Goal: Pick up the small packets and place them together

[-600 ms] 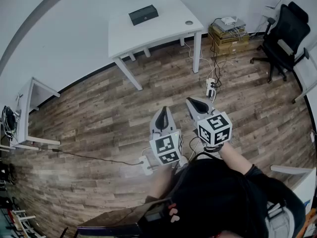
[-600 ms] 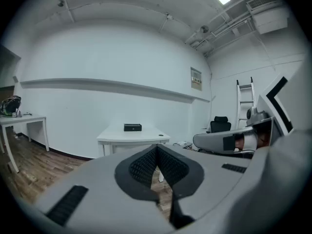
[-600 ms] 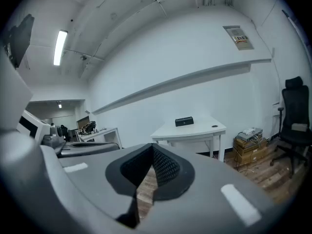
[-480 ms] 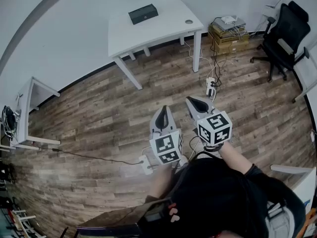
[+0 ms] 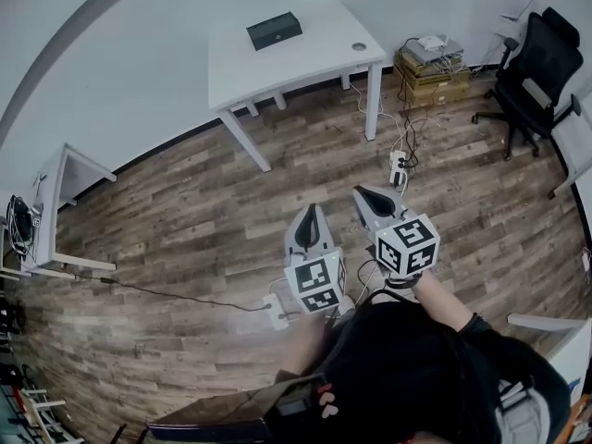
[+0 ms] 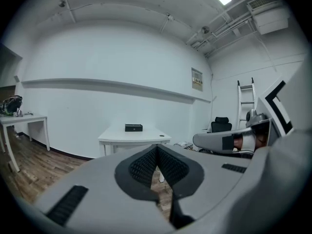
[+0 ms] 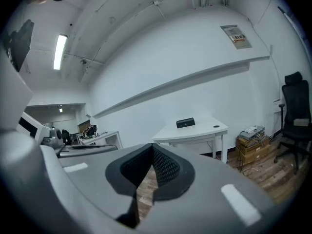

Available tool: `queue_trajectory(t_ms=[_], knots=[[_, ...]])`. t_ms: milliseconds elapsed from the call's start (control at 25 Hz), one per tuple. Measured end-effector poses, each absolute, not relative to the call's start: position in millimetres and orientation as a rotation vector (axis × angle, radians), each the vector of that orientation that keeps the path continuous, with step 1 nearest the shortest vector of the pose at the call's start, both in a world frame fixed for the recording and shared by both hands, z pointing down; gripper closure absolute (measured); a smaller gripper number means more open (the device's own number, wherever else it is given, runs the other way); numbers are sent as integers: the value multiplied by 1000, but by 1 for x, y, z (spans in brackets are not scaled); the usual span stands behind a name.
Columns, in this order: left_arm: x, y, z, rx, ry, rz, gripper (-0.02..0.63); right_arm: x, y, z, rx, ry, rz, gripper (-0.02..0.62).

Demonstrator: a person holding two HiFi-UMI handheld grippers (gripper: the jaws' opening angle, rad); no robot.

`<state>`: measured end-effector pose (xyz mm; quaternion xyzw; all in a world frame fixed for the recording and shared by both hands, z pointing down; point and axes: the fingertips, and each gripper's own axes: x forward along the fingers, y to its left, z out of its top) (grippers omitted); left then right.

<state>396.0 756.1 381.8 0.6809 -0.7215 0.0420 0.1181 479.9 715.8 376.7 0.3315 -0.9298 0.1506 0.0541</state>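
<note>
No small packets show in any view. My left gripper [image 5: 309,211] and right gripper [image 5: 361,192] are held side by side above the wooden floor, both pointing toward a white table [image 5: 305,58]. A black box [image 5: 274,30] lies on that table. In the left gripper view the jaws [image 6: 156,148] are closed together with nothing between them. In the right gripper view the jaws [image 7: 152,148] are likewise pressed together and hold nothing. The table [image 7: 204,129] and the box [image 7: 185,123] stand well ahead of both grippers.
A black office chair [image 5: 536,67] stands at the right, with stacked cardboard boxes [image 5: 430,65] and cables beside the table. A power strip [image 5: 398,166] lies on the floor ahead of my right gripper. A small white desk [image 5: 55,202] stands at the left.
The whole head view has shifted slightly down and to the right. Both grippers stay shut and side by side, holding nothing.
</note>
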Motion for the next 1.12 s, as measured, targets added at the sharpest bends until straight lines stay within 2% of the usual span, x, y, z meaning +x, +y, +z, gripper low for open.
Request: queue_trajectory(t_ms=[640, 1120], knots=[[322, 750, 415, 1894, -2034, 158, 606, 421, 695, 384, 974, -2887, 560, 597], [266, 583, 423, 1848, -2078, 163, 607, 353, 522, 387, 847, -2941, 567, 597]])
